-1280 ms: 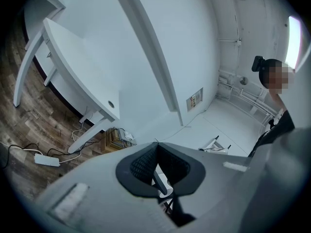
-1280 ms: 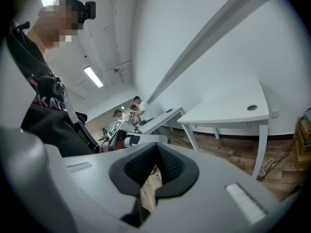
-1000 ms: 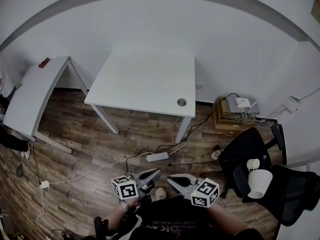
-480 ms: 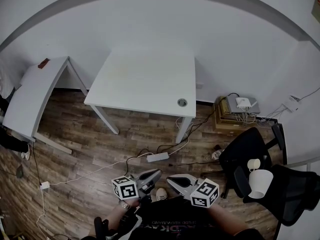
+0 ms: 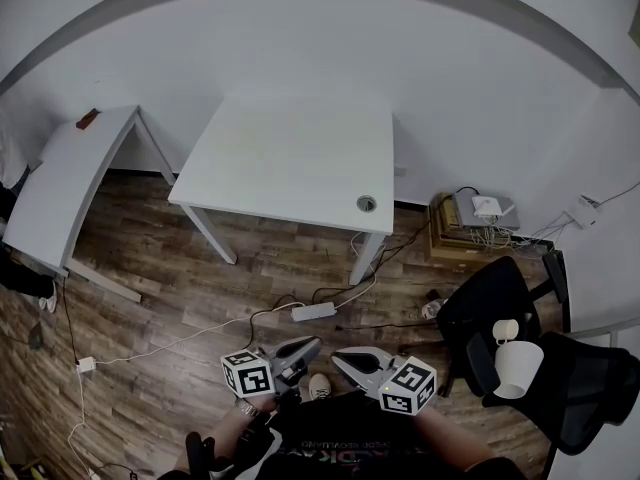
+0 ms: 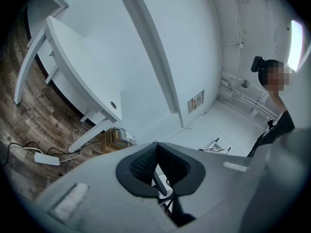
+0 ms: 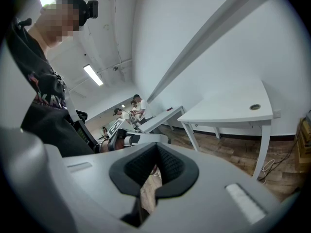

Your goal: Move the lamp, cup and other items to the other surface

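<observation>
Lit evenly and fairly brightly from overhead; casts only a faint, soft shadow under the desk (image 5: 290, 158) onto the floor (image 5: 180, 298). Bends straight lines into arcs and darkens to black at all corners. Blows out at the ceiling light strip (image 7: 92, 75) and at a bright patch (image 6: 295, 42). Renders left claw (image 6: 156, 143) and right claw (image 7: 156, 144) soft, out of focus; keeps the background sharp. Shows a cool, washed-out tint.

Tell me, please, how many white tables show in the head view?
2: the centre table stands against the far wall; the left table sits near the picture's left edge. Others may lie out of frame.
</observation>
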